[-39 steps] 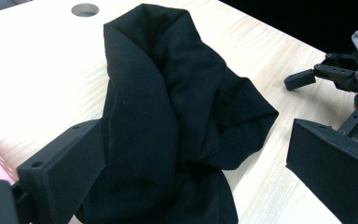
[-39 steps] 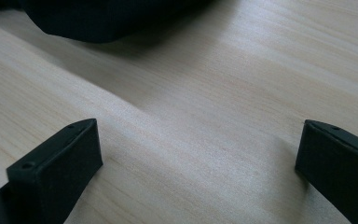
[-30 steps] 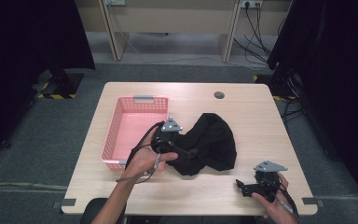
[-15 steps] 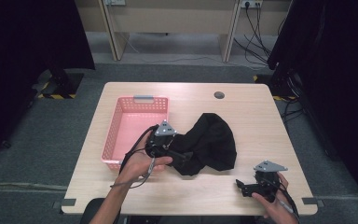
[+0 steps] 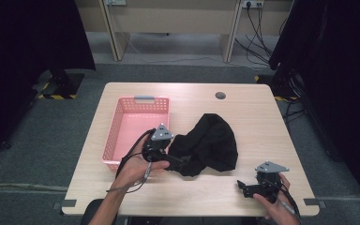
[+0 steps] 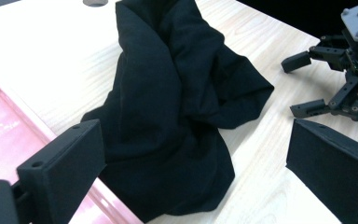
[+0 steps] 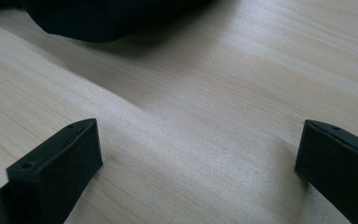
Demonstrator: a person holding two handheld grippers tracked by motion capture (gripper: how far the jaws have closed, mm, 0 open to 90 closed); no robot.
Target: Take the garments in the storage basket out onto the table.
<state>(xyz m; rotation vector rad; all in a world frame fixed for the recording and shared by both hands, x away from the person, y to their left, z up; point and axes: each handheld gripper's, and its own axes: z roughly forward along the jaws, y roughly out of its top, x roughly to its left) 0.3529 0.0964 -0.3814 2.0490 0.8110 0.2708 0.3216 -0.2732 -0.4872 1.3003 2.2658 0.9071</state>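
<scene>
The left gripper [image 5: 178, 161] has its jaws spread wide, squared up to the near end of the black cloth [image 5: 209, 144] and not yet closed on it; to my eye it is lining up for a grab at that bunched lower fold. The cloth lies crumpled around the middle of the tabletop [image 5: 248, 110], its near-left part against the pink basket [image 5: 122, 123], which stands by the left edge — probably where the cloth is bound.

The right gripper [image 5: 249, 188] rests low near the front right corner, jaws also wide, gripping nothing, well clear of the cloth, as though waiting its turn.

The left gripper view shows what the high view blurs: the cloth [image 6: 177, 107] pressing on the basket's rim [image 6: 9, 121], with the other gripper [image 6: 307, 84] beyond. The right gripper view shows bare wood between its jaws and the cloth's edge [image 7: 102, 18] beyond.
</scene>
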